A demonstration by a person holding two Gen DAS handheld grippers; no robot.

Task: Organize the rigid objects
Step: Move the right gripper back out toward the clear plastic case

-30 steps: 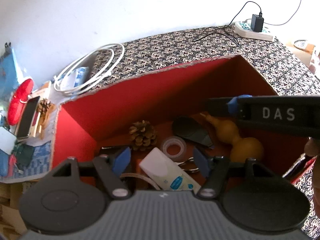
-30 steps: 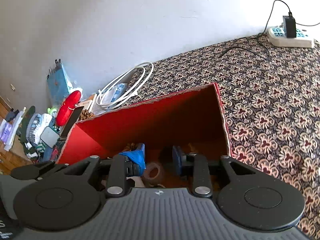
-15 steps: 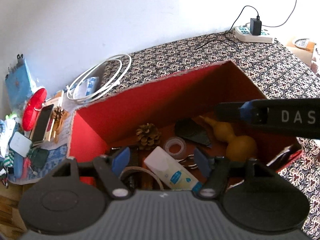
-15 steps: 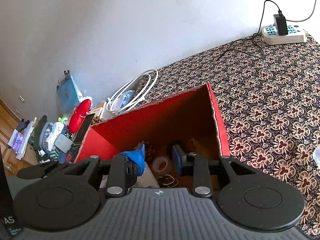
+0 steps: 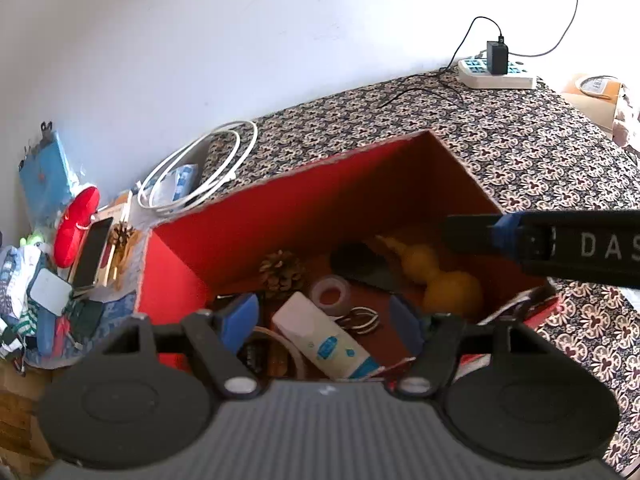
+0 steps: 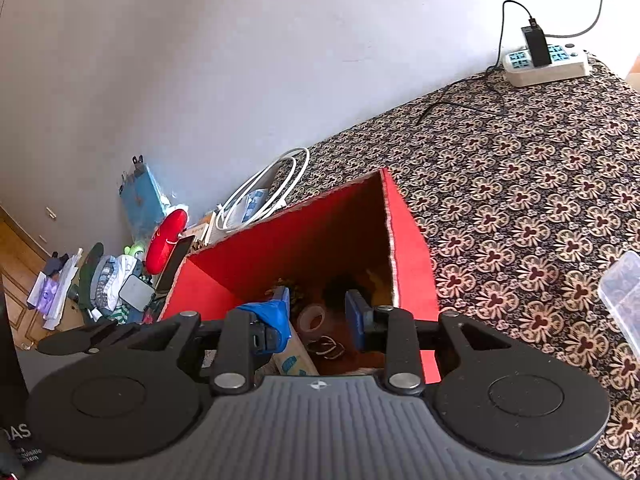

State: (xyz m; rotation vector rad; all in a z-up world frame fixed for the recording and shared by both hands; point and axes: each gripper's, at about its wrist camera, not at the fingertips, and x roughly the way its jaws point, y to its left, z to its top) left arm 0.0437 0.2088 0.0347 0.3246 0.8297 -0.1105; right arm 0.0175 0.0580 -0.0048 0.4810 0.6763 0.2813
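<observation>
While both grippers hang above it, the red box (image 5: 304, 204) sits on the patterned cloth (image 5: 532, 148) with its mouth open upward, and the gathered objects lie on its floor. A pine cone (image 5: 280, 270) rests near the back wall; just in front of it and to its right lies a roll of clear tape (image 5: 331, 294), and beside that a dark flat piece (image 5: 362, 266) whose nature I cannot tell. A yellow gourd (image 5: 440, 280) lies toward the right wall, its neck pointing to the back. A white tube with blue print (image 5: 320, 338) lies slantwise near the front, and some metal rings (image 5: 362, 320) lie just beside it.

The left gripper (image 5: 324, 322) hangs over the front part of the box, its jaws wide apart and holding nothing. The right gripper (image 6: 320, 314) hangs over the same box, its jaws also apart and empty; in the left wrist view its black finger with a blue pad crosses above the gourd from the right.

Outside the box, a coil of white cable (image 5: 200, 172) lies on the cloth's left end, near the box's back corner. Farther left a red oval thing (image 5: 76, 226) and a phone (image 5: 90, 252) lie among clutter. A white power strip (image 6: 546, 62) with a black charger plugged in stands at the far edge by the wall, well apart from the box. A clear plastic container (image 6: 624, 292) shows at the right edge of the right wrist view.
</observation>
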